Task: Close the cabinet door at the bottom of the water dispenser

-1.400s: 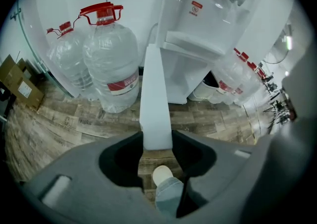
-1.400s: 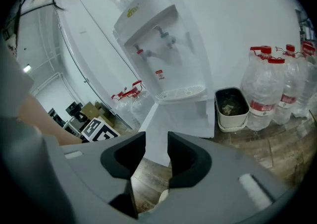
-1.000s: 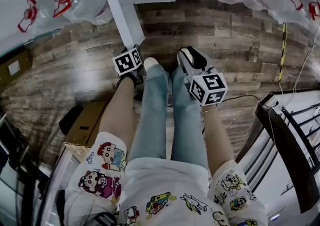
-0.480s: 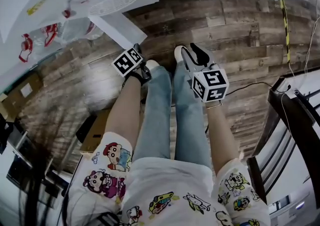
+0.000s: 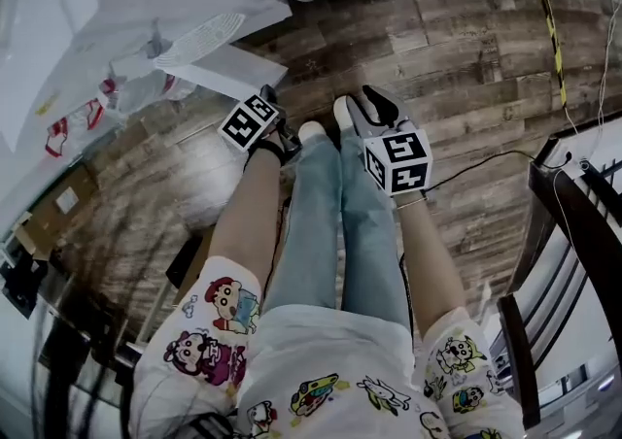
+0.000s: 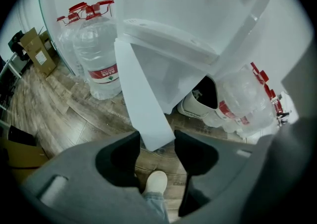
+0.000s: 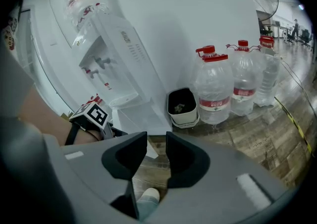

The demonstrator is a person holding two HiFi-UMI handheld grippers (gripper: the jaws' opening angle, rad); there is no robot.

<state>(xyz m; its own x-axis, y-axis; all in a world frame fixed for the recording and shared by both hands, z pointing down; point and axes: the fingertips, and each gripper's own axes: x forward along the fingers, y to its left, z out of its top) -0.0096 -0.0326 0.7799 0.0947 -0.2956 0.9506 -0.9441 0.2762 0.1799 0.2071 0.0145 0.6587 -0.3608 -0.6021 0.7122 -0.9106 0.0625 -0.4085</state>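
**A:** How far along is the job?

**B:** Barely begun, I'd judge. The cabinet door (image 6: 141,94) hangs wide open at the foot of the water dispenser (image 6: 193,20), at about eleven o'clock in the head view. Swinging it shut is all left to do.

**A:** And the grippers?

**B:** The left gripper (image 6: 157,139) has just been opening its jaws. They're released, and the door's lower corner shows in the gap, apparently untouched. The right gripper (image 7: 156,141), at three o'clock from the left one, has just been narrowing its jaws. They grasp nothing, with only floor (image 7: 151,168) between them.

**A:** The door itself?

**B:** A plain, flat, thin white panel.
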